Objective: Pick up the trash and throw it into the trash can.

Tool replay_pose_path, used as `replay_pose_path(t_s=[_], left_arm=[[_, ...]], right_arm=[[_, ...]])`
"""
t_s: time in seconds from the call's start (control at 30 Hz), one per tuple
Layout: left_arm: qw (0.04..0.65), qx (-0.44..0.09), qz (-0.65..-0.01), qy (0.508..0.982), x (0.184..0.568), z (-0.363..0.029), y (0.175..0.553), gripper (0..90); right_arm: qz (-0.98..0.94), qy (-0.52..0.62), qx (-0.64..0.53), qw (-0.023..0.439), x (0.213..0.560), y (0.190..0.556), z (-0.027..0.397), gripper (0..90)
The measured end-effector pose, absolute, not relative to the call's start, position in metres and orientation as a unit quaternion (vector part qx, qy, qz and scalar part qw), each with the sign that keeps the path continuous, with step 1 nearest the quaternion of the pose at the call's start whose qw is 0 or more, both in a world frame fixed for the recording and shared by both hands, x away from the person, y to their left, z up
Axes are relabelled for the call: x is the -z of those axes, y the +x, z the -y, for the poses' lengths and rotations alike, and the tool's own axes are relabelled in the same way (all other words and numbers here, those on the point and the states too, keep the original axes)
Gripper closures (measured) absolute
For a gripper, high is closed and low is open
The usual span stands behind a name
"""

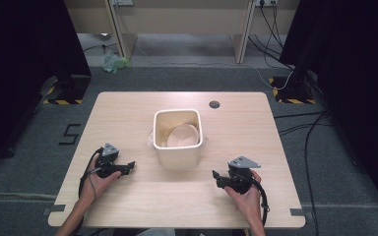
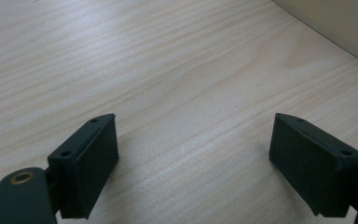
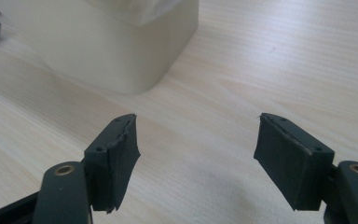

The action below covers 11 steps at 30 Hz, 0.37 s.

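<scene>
Surface (image 1: 142, 196): light wood tabletop, grain visible; 1 dark round hole (image 1: 214, 104) near far edge.
Bin (image 1: 178, 152): cream, square w/ rounded corners, upright at centre of surface, open top. Sits between the 2 grippers, closer to far side than either. Pale liner/bowl-like thing (image 1: 183, 136) inside; can't tell what it is.
L gripper (image 1: 128, 167): on person's left hand, low over surface, pointing twd bin's near-left corner, apart from bin. In left gripper view its fingers (image 2: 86, 168) stand wide apart, bare wood between, nothing held. Bin wall at upper-right corner of that view (image 2: 340, 23).
R gripper (image 1: 216, 176): on person's right hand, near front-right of bin, pointing left-ish twd it, not touching. In right gripper view fingers (image 3: 114, 161) spread wide, bare wood between, nothing gripped; left pad's edge looks ragged. Bin corner (image 3: 121, 51) ahead & left of fingers, gap of surface before it.
Hands: both enter from bottom edge, cables trailing back.
Surroundings: grey floor, black stands w/ hazard tape.
</scene>
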<state>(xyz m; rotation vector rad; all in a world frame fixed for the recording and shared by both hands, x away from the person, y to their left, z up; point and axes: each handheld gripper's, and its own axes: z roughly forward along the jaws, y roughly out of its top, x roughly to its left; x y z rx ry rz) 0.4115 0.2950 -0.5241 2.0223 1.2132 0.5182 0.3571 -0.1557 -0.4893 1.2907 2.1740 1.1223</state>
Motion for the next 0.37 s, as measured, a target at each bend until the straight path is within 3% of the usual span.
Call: replay_pose_path(t_s=[0.37], left_arm=[[0.356, -0.201, -0.470, 0.783, 0.5241, -0.2950, 0.4115, 14.5]], right_arm=[[-0.791, 0.458, -0.356, 0.192, 0.5034, 0.3567, 0.1528, 25.8]])
